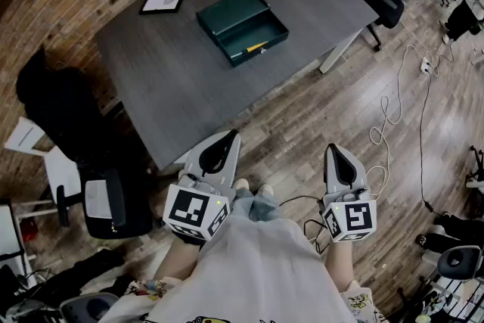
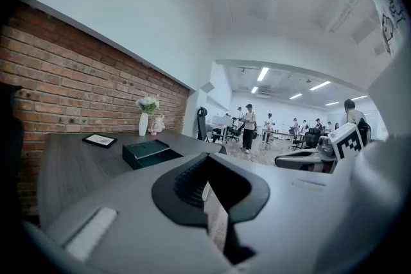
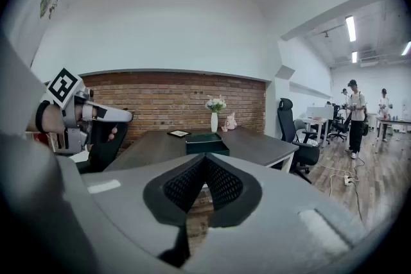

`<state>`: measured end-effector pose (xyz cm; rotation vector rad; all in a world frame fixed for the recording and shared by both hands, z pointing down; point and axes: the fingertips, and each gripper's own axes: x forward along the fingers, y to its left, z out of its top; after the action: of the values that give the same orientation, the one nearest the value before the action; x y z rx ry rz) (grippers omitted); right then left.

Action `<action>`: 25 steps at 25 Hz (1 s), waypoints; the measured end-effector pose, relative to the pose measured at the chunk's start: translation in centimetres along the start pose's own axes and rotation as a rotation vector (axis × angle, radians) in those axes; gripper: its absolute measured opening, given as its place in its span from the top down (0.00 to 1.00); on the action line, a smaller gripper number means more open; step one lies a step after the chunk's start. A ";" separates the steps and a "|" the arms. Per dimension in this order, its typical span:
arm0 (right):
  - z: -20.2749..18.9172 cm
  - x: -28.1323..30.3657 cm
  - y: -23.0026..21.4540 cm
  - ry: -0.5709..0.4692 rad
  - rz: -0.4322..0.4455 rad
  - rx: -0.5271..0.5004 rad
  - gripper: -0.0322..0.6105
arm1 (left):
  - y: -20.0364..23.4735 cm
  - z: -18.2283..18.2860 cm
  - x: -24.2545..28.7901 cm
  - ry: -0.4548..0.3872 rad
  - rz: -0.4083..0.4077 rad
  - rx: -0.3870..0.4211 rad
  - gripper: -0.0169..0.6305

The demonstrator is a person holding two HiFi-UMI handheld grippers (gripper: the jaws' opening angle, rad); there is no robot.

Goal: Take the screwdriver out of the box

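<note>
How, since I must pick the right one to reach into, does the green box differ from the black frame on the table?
The green box is dark green, the black frame black-edged with a pale face. The box is larger and deep, the frame small and flat. The box stands open with a yellow-handled tool inside; the frame holds nothing. Both are rectangular and lie on the dark table.
</note>
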<state>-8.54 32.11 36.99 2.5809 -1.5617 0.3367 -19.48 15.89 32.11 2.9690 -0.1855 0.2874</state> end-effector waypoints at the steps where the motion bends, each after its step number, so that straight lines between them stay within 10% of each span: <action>1: 0.1 0.0 0.0 -0.002 0.004 0.000 0.95 | 0.1 0.1 0.0 -0.001 0.004 0.001 0.96; 25: 0.3 -1.0 -2.6 -0.052 0.079 0.051 0.82 | -2.6 0.1 1.6 -0.033 0.039 0.060 0.86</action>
<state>-6.62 34.11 36.57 2.5905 -1.6983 0.3228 -17.60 18.28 32.00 3.0343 -0.2430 0.2533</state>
